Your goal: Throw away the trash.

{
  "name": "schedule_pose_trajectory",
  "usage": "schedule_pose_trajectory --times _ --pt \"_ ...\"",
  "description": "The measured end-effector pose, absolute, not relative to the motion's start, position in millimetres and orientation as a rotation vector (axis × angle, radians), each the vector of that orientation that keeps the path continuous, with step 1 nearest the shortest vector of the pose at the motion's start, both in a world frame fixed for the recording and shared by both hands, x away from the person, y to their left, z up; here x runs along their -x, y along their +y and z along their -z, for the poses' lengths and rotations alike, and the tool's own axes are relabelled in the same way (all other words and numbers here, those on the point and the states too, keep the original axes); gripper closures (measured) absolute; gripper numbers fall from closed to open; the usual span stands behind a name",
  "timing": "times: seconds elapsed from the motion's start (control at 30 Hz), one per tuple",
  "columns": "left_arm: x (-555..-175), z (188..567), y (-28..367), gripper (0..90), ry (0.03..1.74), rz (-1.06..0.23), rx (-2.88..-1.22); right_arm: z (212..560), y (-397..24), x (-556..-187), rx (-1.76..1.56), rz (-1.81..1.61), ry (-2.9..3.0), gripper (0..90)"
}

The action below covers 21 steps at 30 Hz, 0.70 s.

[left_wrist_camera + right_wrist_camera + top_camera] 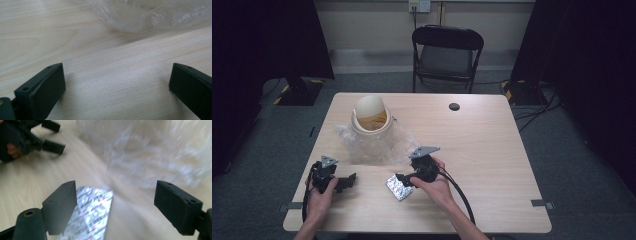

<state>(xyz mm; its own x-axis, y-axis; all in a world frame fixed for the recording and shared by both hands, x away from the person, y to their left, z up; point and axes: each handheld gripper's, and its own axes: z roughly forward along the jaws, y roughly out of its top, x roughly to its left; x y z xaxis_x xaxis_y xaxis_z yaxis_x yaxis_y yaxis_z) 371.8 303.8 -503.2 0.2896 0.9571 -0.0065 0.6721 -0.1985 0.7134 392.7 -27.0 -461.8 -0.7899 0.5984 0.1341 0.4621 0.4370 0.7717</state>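
High view: foil blister pack point(399, 187) lay flat on table point(492, 150), front of bin bag point(372, 145); right gripper point(404, 179) hovered over pack; left gripper point(348, 181) idle.
Left gripper view: jaws spread, nothing between.
Right gripper view: jaws spread, pack point(91, 216) off-centre by one jaw; best centred before pinching edges.

**No legible text for you here**

You are looking at a silver foil blister pack point(91, 213) lying on the table point(30, 182); it is carrying dark and red print across its face, but the blur is keeping every letter from being read, and it may be a repeated brand line. Nothing else in your views is showing readable words, numbers or signs.
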Motion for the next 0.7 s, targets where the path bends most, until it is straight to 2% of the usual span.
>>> schedule_pose_trajectory --times 0.27,0.7 --pt "-371.8 503.2 303.8 0.0 1.453 -0.603 -1.951 486.0 -21.0 -370.0 -0.931 -1.238 2.572 19.6" --pt "-371.9 503.2 303.8 0.0 1.453 -0.602 -1.951 500.7 -6.7 -348.5 -0.825 -1.163 2.554 18.7"
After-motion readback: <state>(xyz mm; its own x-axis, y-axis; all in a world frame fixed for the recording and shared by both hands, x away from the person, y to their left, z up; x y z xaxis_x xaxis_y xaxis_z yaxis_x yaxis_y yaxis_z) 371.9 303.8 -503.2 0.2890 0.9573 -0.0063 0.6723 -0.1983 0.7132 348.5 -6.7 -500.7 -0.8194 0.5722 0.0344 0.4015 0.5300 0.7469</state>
